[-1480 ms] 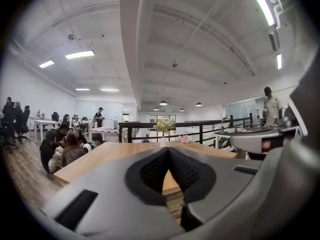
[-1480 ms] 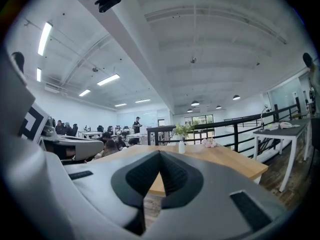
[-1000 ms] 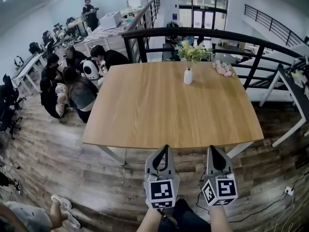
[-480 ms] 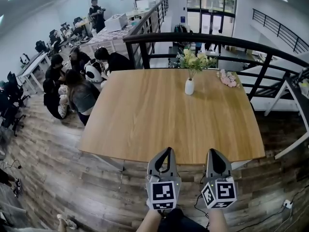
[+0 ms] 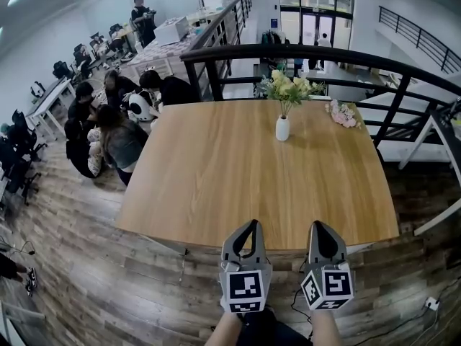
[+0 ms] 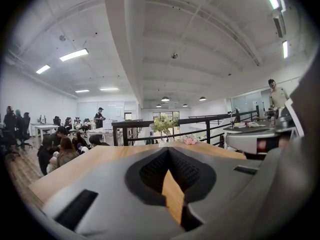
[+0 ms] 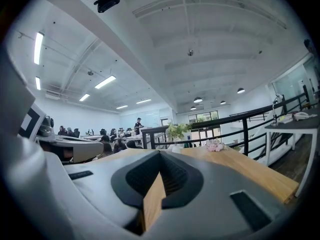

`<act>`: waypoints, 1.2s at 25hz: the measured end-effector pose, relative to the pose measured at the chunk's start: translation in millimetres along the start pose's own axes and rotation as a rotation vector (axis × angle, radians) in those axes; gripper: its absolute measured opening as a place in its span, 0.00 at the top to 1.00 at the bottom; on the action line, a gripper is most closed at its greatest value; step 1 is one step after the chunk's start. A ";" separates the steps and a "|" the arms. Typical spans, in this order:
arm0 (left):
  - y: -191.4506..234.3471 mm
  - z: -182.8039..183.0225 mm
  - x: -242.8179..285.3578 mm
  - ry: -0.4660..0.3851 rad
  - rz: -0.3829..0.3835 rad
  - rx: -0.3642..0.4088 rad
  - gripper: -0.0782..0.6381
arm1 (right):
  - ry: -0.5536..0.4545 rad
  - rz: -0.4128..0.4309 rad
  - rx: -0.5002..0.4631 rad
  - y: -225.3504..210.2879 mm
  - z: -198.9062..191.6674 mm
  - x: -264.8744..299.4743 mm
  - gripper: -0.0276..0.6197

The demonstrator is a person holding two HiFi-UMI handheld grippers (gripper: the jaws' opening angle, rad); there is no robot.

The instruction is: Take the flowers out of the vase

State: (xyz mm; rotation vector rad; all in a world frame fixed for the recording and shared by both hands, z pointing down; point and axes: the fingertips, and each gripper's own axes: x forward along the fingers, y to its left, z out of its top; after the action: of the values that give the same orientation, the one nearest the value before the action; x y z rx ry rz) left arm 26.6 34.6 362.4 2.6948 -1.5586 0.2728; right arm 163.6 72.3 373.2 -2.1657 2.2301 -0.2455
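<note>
A small white vase [image 5: 282,128] with pale yellow-green flowers [image 5: 287,86] stands near the far edge of the wooden table [image 5: 216,171]. My left gripper [image 5: 251,224] and right gripper [image 5: 321,225] sit side by side at the table's near edge, both far from the vase. Each has its jaws meeting at the tips with nothing held. In the left gripper view the flowers [image 6: 164,124] show small beyond the shut gripper [image 6: 168,150]. The right gripper view shows the flowers [image 7: 177,130] past its shut gripper [image 7: 160,153] too.
A pink flower bunch [image 5: 343,114] lies on the table's far right corner. A black railing [image 5: 302,52] runs behind the table. Several people [image 5: 108,121] crouch by the table's left side. A white table [image 5: 446,132] stands at the right.
Both grippers and the head view have moved forward toward the table; the gripper tips now overlap its near edge. The vase and flowers have not moved.
</note>
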 end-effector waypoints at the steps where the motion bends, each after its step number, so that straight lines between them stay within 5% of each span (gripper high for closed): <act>1: 0.5 -0.9 2.9 0.003 0.000 0.000 0.85 | 0.004 -0.002 0.002 -1.5 -0.7 2.8 0.96; 30: 82.6 2.0 156.3 0.015 -0.071 -0.051 0.85 | 0.034 -0.075 -0.058 -9.5 12.9 162.2 0.96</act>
State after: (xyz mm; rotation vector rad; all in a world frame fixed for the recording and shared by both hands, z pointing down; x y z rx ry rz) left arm 31.9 -141.3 379.3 2.6961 -1.4415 0.2478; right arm 169.0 -90.6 376.8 -2.2945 2.2029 -0.2232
